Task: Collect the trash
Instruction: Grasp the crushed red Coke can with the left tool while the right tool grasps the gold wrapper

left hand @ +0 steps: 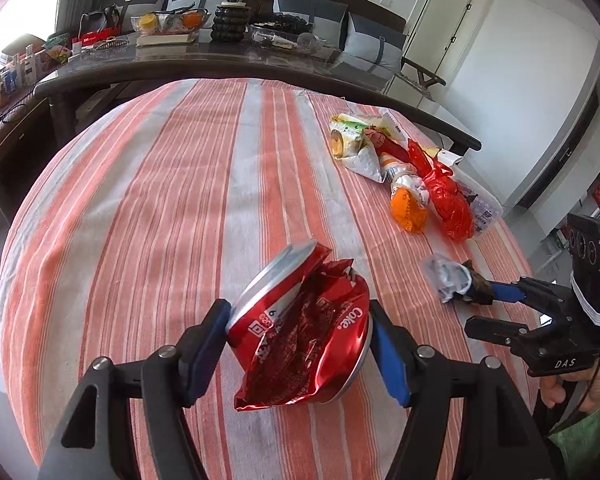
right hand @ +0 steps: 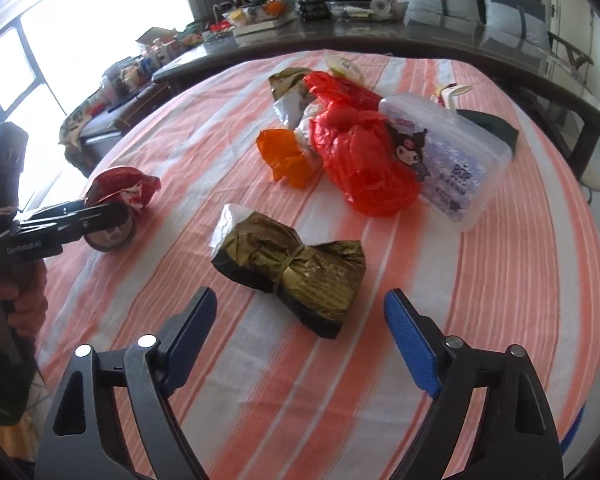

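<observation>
My left gripper [left hand: 298, 326] is shut on a crushed red Coke can [left hand: 300, 332] with a red wrapper stuffed in it, on the striped tablecloth [left hand: 160, 200]. The can also shows in the right wrist view [right hand: 118, 200]. My right gripper [right hand: 300, 324] is open, its jaws on either side of a dark green leaf-wrapped packet [right hand: 290, 266] in clear plastic. The same packet shows in the left wrist view [left hand: 456, 282]. A trash pile lies beyond: red plastic bag [right hand: 360, 152], orange wrapper [right hand: 286, 156], crumpled snack packets [left hand: 360, 140].
A clear plastic box with a cartoon sticker [right hand: 448, 160] sits beside the red bag at the right. A dark table [left hand: 220, 60] crowded with items, a plant pot [left hand: 230, 22] and a sofa stand behind. The cloth-covered table's edge curves close on the right.
</observation>
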A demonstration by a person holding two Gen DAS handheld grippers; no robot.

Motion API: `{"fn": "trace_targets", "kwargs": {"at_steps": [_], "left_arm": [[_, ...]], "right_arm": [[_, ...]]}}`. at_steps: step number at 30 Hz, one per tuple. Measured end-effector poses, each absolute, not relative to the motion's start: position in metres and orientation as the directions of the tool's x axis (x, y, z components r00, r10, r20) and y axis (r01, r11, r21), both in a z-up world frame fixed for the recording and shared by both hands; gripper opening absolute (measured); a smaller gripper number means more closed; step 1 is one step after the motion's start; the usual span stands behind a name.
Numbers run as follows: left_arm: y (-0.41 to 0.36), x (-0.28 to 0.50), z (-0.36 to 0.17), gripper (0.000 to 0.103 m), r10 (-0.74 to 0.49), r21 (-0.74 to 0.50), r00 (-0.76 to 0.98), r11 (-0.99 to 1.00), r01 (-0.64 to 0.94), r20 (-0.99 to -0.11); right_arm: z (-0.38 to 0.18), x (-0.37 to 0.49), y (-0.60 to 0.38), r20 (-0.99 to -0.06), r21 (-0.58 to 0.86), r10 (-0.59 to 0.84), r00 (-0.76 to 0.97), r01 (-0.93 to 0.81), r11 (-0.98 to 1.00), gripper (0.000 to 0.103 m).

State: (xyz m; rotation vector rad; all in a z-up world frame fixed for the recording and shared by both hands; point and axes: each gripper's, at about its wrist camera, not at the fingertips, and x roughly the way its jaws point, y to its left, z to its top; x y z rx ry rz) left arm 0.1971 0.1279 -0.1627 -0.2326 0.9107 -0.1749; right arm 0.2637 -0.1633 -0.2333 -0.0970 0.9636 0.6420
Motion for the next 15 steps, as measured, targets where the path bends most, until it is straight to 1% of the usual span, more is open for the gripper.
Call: {"fn": "trace_targets", "kwargs": {"at_steps": [1, 2, 4, 5, 6, 8, 10, 12, 15], "left_arm": [[0.128, 0.195, -0.163, 0.073, -0.25, -0.269, 0.598, 0.961, 0.06, -0.762], [0.13, 0.193, -0.163, 0.076, -0.253, -0.264, 0.594, 0.962, 0.07, -0.764], [0.131, 0.189, -0.164, 0.076, -0.258, -0.248, 0.588, 0.964, 0.099, -0.767], [0.132, 0.188, -0.164, 0.076, -0.263, -0.239, 0.584, 0.964, 0.12, -0.768], [0.131, 0.187, -0.164, 0.076, -0.264, -0.227, 0.584, 0.964, 0.138, -0.768], [0.13, 0.187, -0.162, 0.076, -0.263, -0.194, 0.591, 0.965, 0.179, -0.763], [0.127, 0.189, -0.16, 0.076, -0.264, -0.159, 0.597, 0.962, 0.224, -0.758], [0.124, 0.193, -0.16, 0.076, -0.265, -0.123, 0.594, 0.955, 0.268, -0.76], [0.117, 0.194, -0.16, 0.076, -0.26, -0.063, 0.606, 0.943, 0.327, -0.752]], "right_arm": [[-0.236, 0.263, -0.157, -0.794, 0.234, 0.493, 0.355, -0.571, 0.787, 0.079], [-0.235, 0.26, -0.153, -0.788, 0.273, 0.53, 0.312, -0.594, 0.756, 0.078], [-0.228, 0.247, -0.147, -0.751, 0.387, 0.628, 0.205, -0.635, 0.669, 0.076], [-0.222, 0.24, -0.147, -0.732, 0.421, 0.66, 0.169, -0.649, 0.634, 0.076], [-0.216, 0.231, -0.148, -0.724, 0.425, 0.672, 0.158, -0.665, 0.614, 0.076], [-0.205, 0.223, -0.148, -0.743, 0.36, 0.641, 0.195, -0.69, 0.627, 0.077], [-0.197, 0.224, -0.145, -0.78, 0.233, 0.562, 0.275, -0.706, 0.669, 0.081], [-0.194, 0.23, -0.137, -0.806, 0.14, 0.498, 0.32, -0.714, 0.686, 0.081], [-0.195, 0.245, -0.121, -0.831, 0.113, 0.463, 0.31, -0.72, 0.684, 0.081]]}}
